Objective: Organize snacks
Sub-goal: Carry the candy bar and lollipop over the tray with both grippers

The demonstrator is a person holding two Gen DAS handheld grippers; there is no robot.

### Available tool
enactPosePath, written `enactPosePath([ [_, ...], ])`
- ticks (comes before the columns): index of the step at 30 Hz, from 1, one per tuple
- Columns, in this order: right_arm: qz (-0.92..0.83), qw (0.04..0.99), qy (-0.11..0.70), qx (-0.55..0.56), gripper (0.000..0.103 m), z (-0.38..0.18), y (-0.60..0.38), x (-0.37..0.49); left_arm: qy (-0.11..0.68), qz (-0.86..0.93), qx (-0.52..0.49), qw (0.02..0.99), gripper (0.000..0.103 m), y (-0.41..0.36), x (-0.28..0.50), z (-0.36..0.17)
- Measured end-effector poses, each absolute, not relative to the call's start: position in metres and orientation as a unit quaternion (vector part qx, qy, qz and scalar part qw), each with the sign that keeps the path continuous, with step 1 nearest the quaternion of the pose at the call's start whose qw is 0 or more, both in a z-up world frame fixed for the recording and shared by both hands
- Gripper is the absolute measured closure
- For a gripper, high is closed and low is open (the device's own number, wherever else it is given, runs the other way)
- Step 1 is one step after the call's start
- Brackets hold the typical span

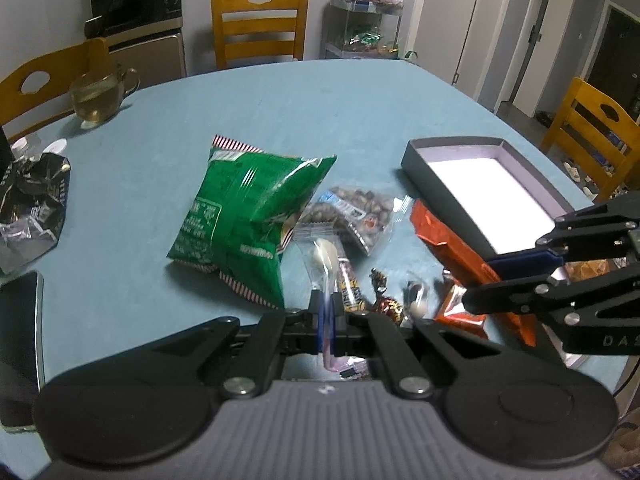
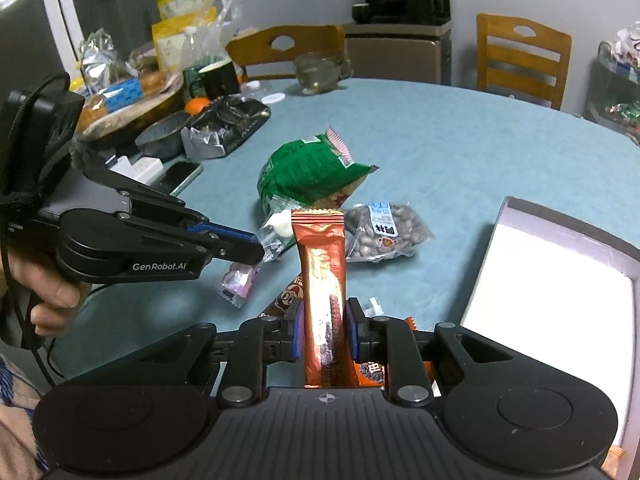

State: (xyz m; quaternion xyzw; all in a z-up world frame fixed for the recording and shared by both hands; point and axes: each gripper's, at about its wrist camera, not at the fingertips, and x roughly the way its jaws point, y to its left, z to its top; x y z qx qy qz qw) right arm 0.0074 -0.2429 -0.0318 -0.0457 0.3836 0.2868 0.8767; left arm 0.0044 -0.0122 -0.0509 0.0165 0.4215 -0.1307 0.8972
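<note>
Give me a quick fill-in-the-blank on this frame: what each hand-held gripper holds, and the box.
1. The right hand-held gripper is shut on a long snack bar whose wrapper is ____ in colour.
2. The left hand-held gripper pinches a small ____ plastic packet with a white candy inside.
3. The dark box with the white bottom holds ____ snacks so far.
4. The big puffy bag in the middle of the table is ____.

Missing words: orange; clear; no; green

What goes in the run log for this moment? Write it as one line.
left hand-held gripper: shut on clear packet | right hand-held gripper: shut on orange bar | box: open
</note>
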Motion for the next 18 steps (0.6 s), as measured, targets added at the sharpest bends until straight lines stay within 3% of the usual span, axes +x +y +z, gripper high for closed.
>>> enactPosePath([
  [18,0.272,0.888,0.369,-0.037,0.08,-0.023,-0.249,0.005,0.409,-0.146,0.026,0.9,0.103,-0.022,0.004,-0.038],
])
